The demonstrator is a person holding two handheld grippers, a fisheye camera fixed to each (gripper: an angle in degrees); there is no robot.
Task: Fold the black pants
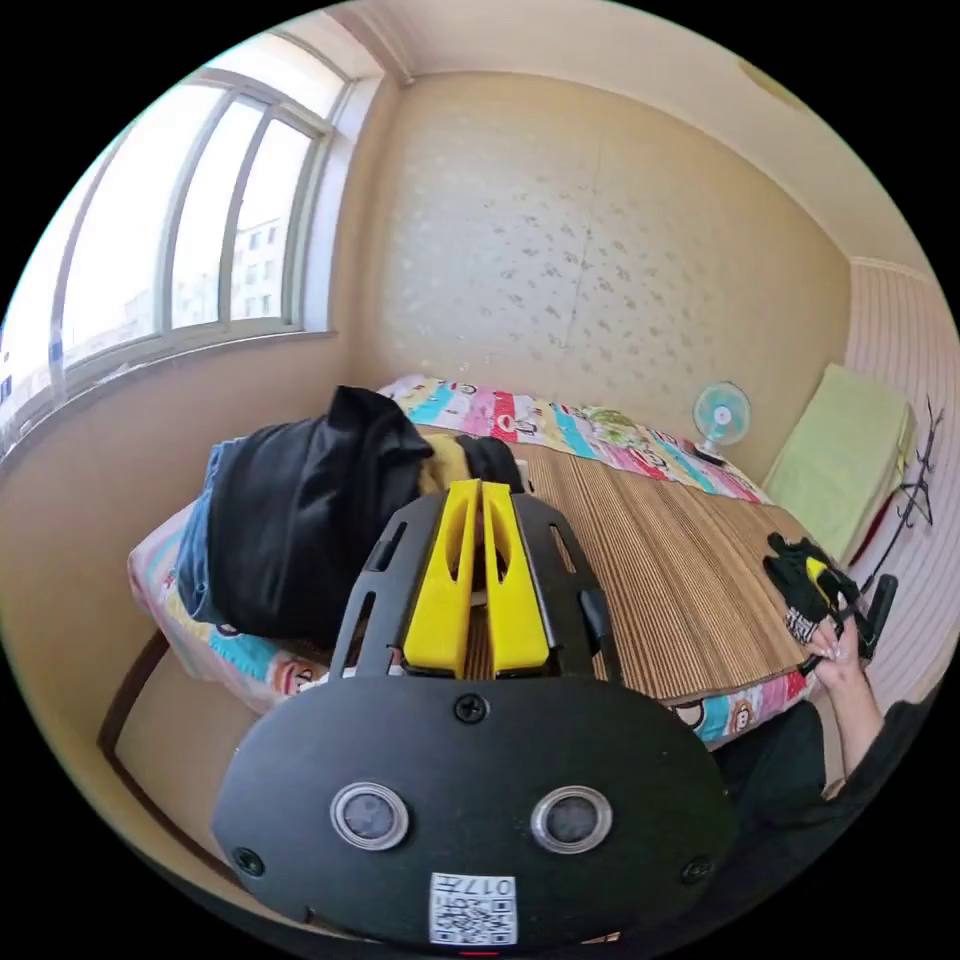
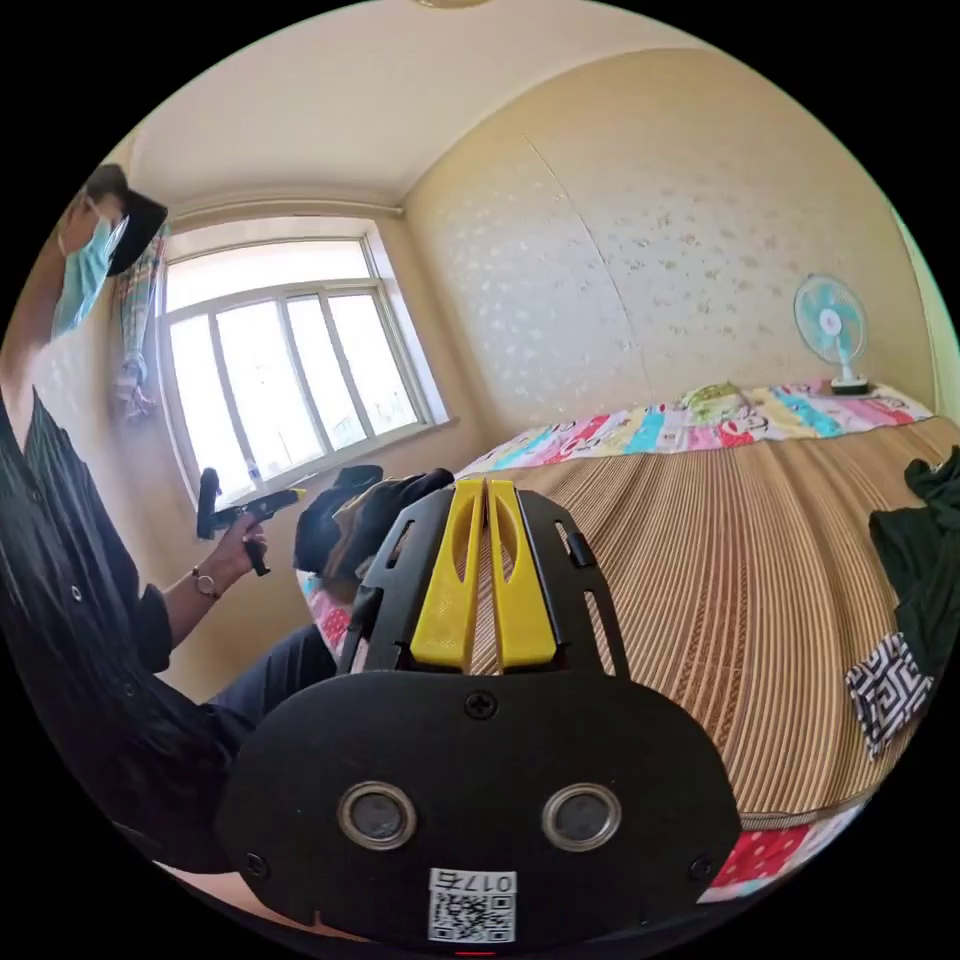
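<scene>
Folding has not begun: both the left hand-held gripper (image 1: pixel 478 490) and right hand-held gripper (image 2: pixel 484 487) are pressed together and empty, while the black pants (image 1: pixel 300 510) lie heaped at the bed (image 1: pixel 680 570) end.

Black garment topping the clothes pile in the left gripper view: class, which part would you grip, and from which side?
The black garment is probably best gripped at its raised peak, which stands free above the pile, so the left claw can close across it. Come from the striped mat side; a wall backs the pile.
</scene>
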